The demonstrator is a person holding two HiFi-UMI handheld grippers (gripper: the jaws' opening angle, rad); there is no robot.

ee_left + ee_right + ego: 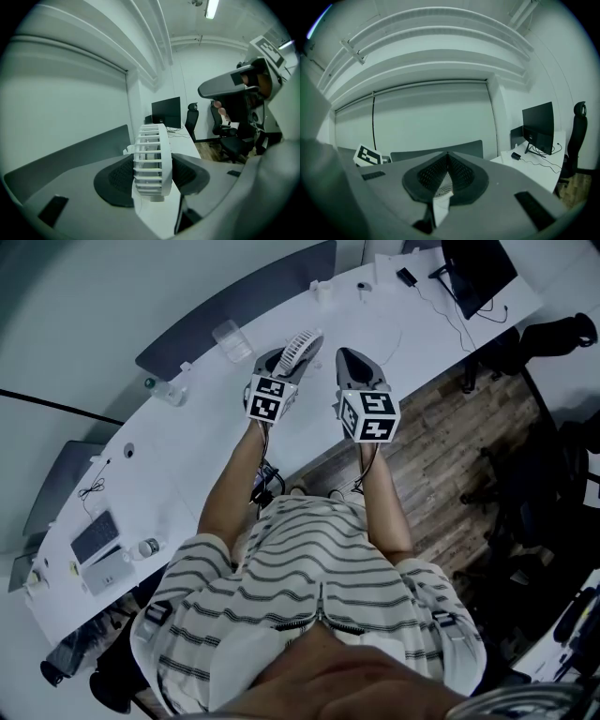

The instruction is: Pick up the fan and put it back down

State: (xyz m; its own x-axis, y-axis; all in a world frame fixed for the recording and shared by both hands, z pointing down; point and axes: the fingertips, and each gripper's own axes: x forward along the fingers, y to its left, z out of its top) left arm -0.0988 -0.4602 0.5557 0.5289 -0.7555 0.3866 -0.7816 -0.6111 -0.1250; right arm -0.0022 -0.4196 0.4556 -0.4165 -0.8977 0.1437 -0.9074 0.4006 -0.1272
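Over the curved white table [187,460] in the head view, your left gripper [286,360] clasps the fan [303,345]; the left gripper view shows its ribbed, probably light and brittle plastic cage edge-on between textured pads [119,176], so squeeze the rim gently; the right gripper view shows your right gripper [447,157] closed, empty.
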